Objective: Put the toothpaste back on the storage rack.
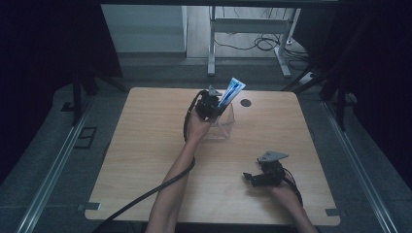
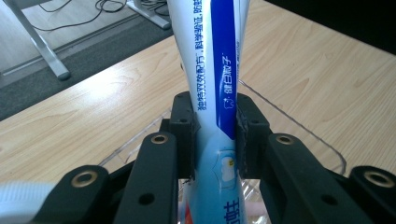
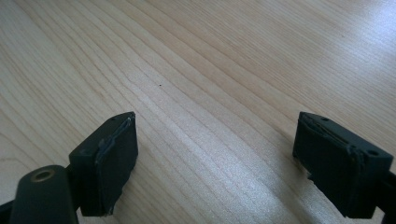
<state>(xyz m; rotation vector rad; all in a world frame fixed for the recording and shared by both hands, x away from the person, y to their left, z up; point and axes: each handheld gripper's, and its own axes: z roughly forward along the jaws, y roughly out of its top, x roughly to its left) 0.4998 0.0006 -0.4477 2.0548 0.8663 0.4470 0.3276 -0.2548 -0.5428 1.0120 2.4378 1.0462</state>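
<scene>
My left gripper (image 1: 214,104) is shut on a blue and white toothpaste tube (image 1: 231,91) and holds it upright over a clear plastic box (image 1: 224,127) near the table's far middle. In the left gripper view the tube (image 2: 215,70) runs up between both pads, which press its sides, and the box's clear rim (image 2: 299,126) lies below. My right gripper (image 1: 252,178) rests low over the table's near right, pointing left. Its jaws stand wide apart in the right gripper view, with bare wood between the pads (image 3: 112,163).
The wooden table (image 1: 145,155) has a dark round hole (image 1: 246,102) behind the box. Beyond the far edge stand the metal legs of a desk (image 1: 211,48) with cables on the floor. A black cable (image 1: 145,194) trails from my left gripper.
</scene>
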